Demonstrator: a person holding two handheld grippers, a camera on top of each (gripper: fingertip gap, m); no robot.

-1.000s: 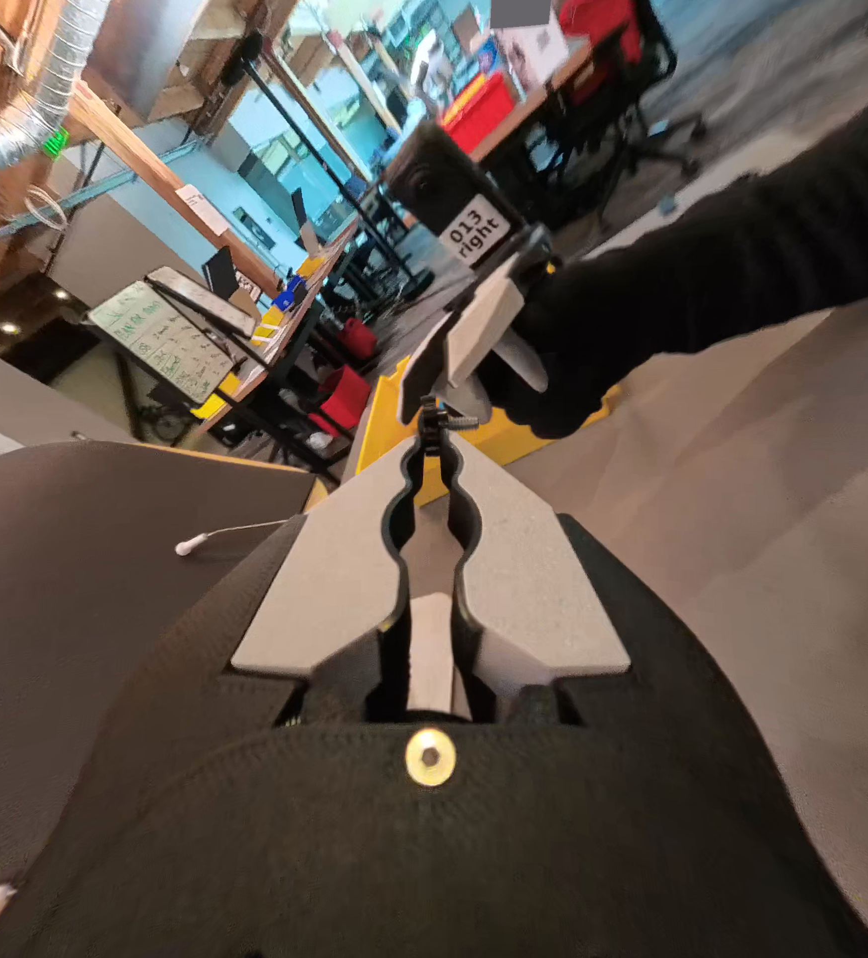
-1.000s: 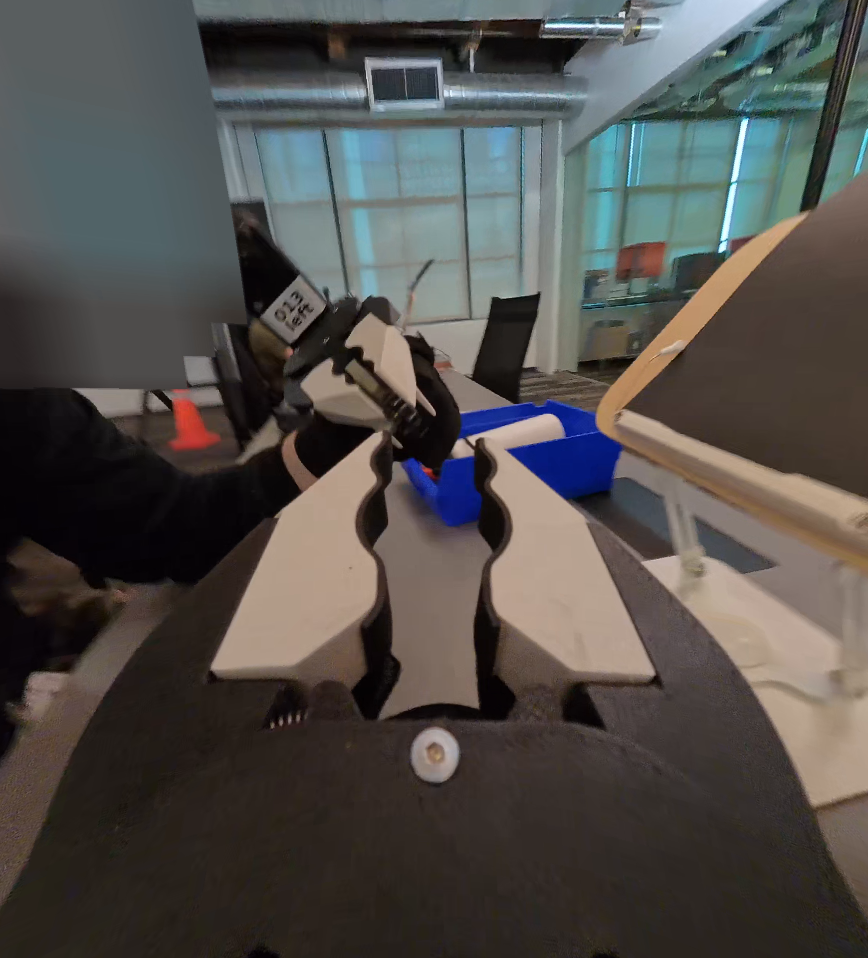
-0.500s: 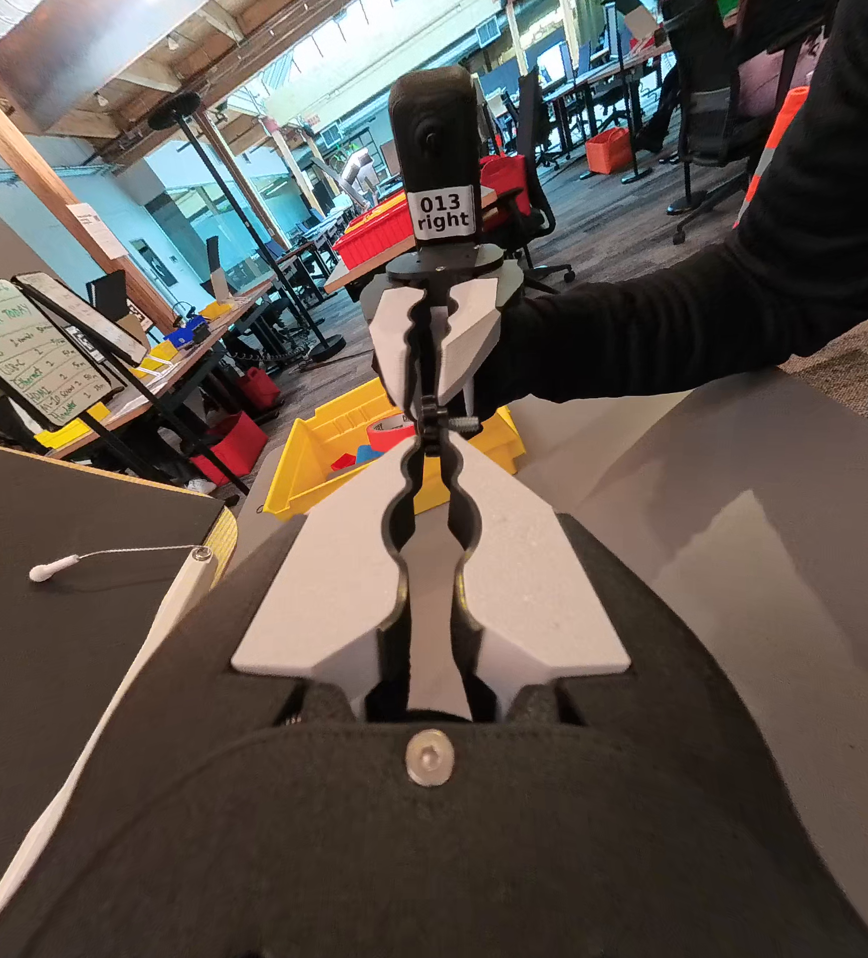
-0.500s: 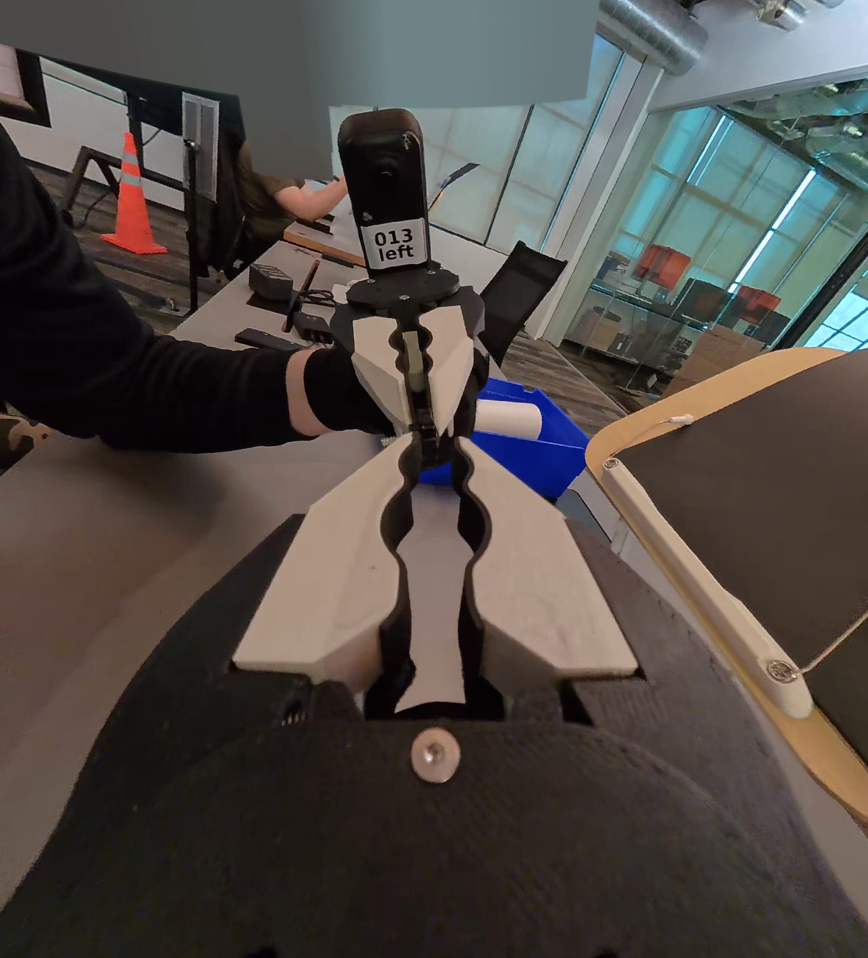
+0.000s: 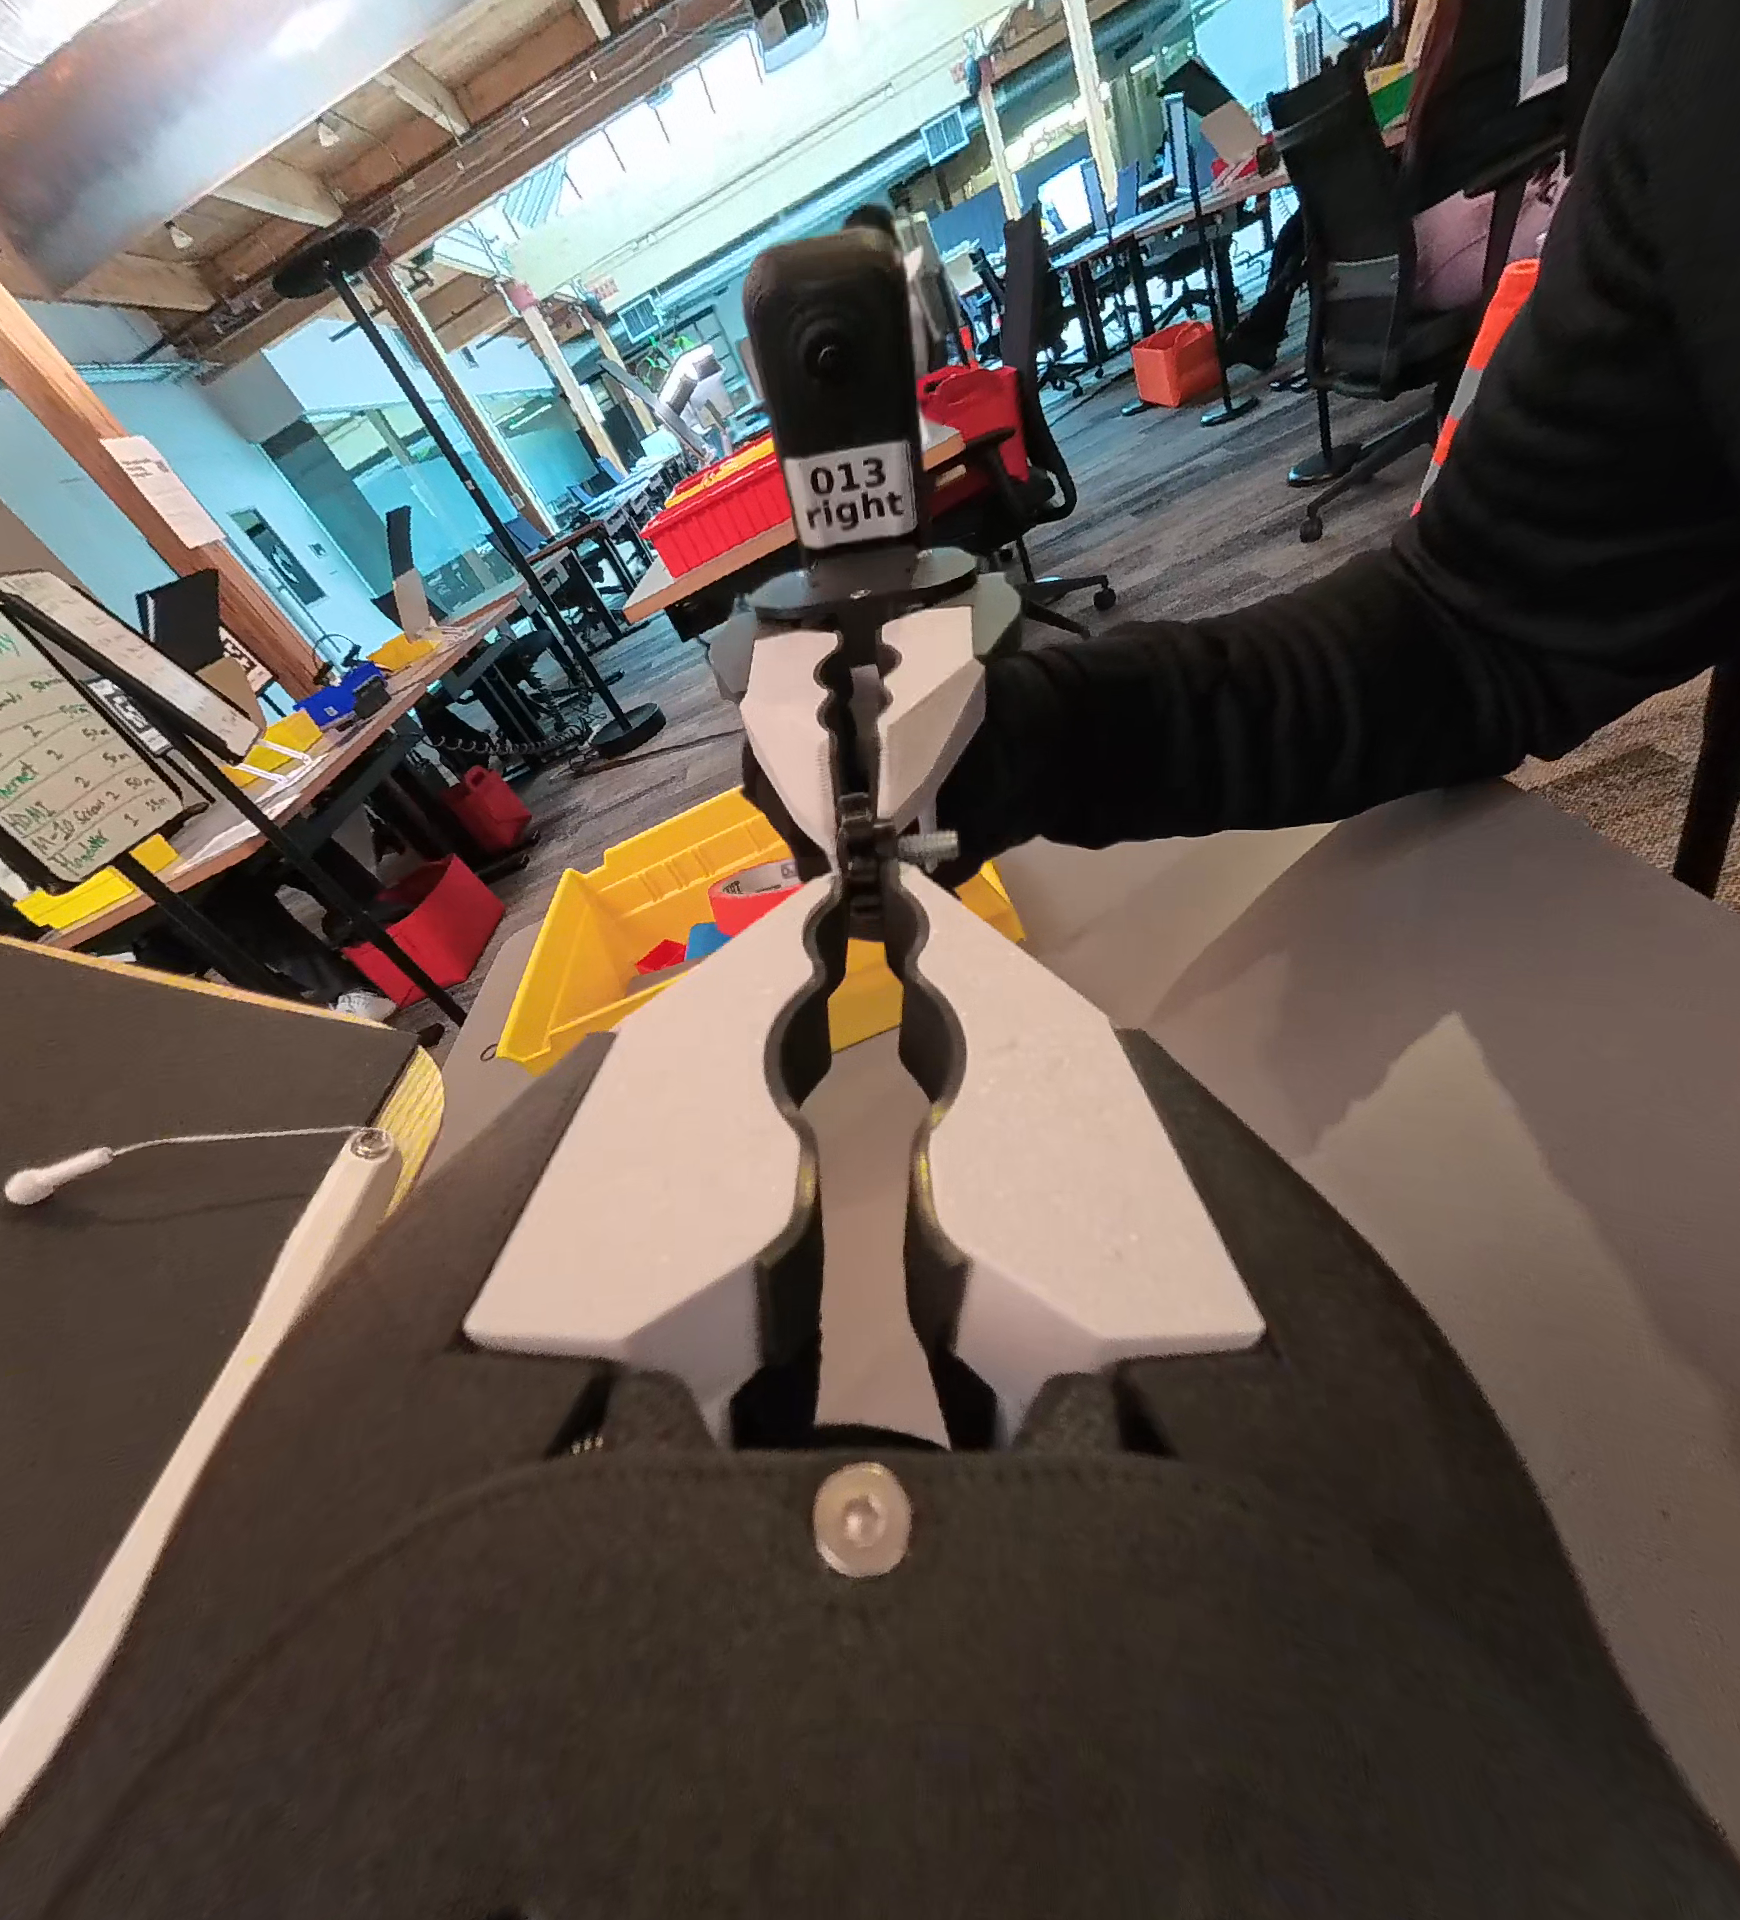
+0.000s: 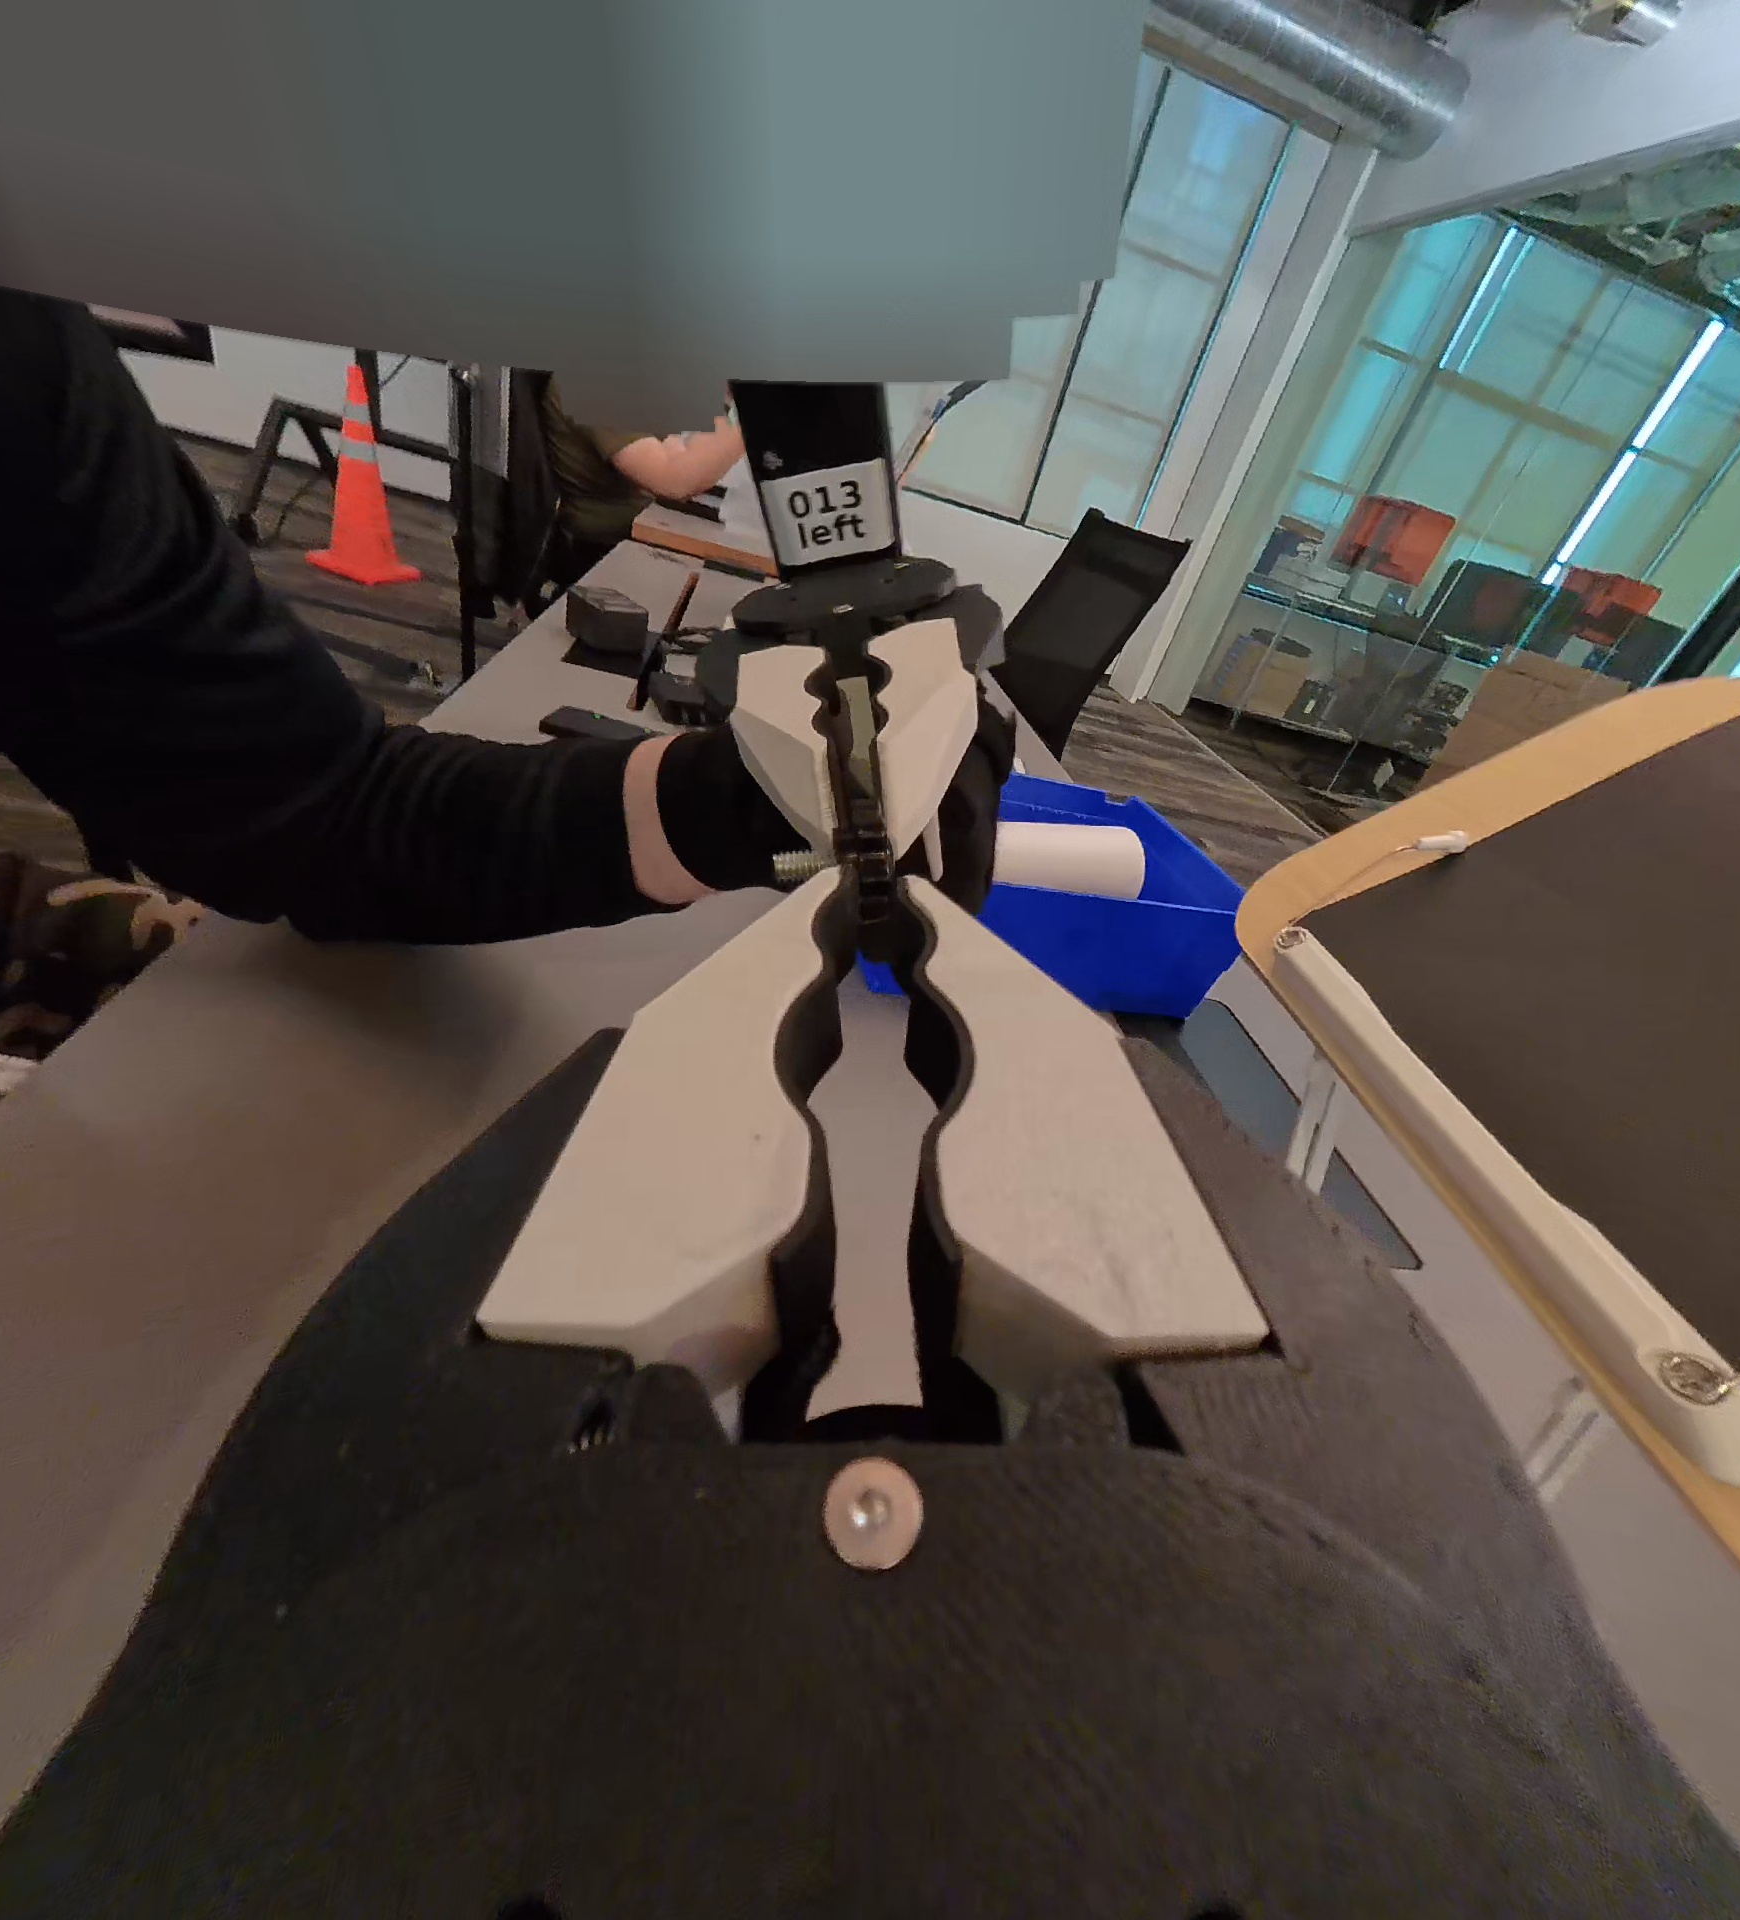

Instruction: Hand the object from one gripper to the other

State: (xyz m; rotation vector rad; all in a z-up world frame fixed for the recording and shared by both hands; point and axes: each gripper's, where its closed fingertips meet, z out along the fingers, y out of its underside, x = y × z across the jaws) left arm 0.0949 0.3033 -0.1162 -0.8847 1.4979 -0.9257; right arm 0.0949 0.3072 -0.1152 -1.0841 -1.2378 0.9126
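The object (image 5: 861, 847) is a small black clamp-like fitting with a threaded silver screw (image 5: 933, 844) standing out sideways. It is held in mid-air above the grey table (image 5: 1468, 1039), between the two grippers, which meet tip to tip.

Left gripper (image 5: 861, 904): the jaws are closed down on the near end of the object, with only a narrow gap left at the tips. Right gripper (image 6: 866, 904): the jaws are likewise drawn in around the object's other end. Both appear to be gripping it at once; from these views it cannot be told for certain which one carries the load.

Handling, as judged: the object is taken to be rigid, of hard plastic and metal, light, and not fragile. Its narrow body gives little surface to grip, so some risk of twisting or slipping is assumed if either grip is slack. The screw is a poor place to hold, being round and threaded; the flat black body on either side of it is the better seat. The screw could also catch on a fingertip on release.

Surroundings: a yellow bin (image 5: 575, 997) is seen beyond in the left view, a blue bin (image 6: 1115, 945) in the right view. A dark board (image 6: 1624, 987) lies beside the work.

Status: the handover is judged to be at the shared-grip stage; release by the giving gripper is not yet done.
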